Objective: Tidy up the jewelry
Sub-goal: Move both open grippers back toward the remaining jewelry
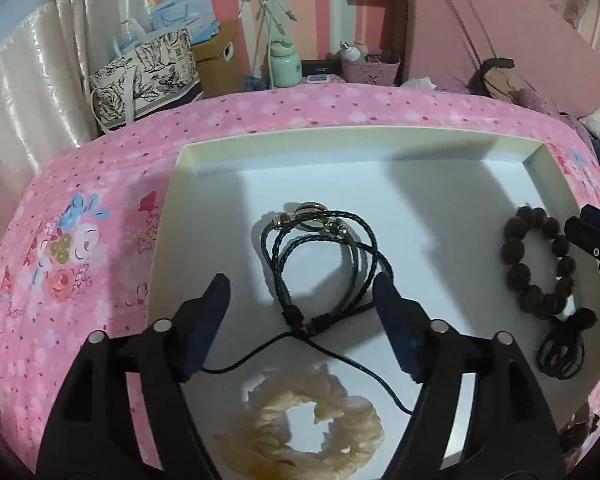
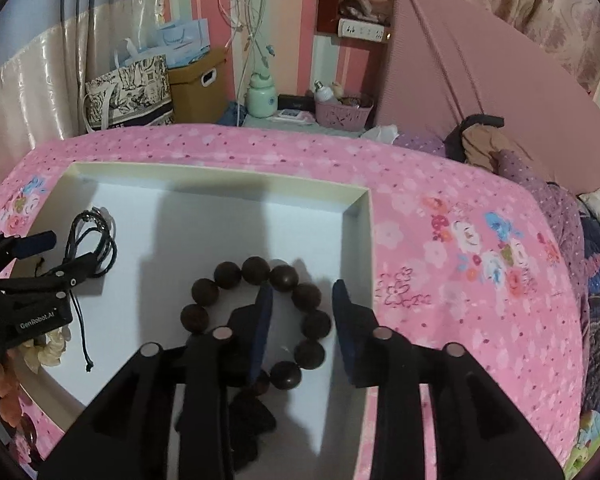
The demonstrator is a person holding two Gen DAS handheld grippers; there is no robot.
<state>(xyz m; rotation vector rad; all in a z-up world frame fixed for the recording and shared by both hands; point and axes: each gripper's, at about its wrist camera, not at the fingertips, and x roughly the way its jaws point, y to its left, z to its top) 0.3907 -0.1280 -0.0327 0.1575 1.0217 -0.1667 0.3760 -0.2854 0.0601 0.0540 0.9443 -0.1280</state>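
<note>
Reading "GenRobot.AI" on left tongs (image 2: 40,252), beside white tray (image 2: 220,172)

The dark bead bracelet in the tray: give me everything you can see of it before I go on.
The bead bracelet is a loop of large, round, dark brown beads, wood-like and matte, with a black knotted tassel at its near end. It lies flat on the white tray floor near the right wall. The right gripper straddles its right side, one finger inside the loop, one outside; the pads look clear of the beads.
</note>
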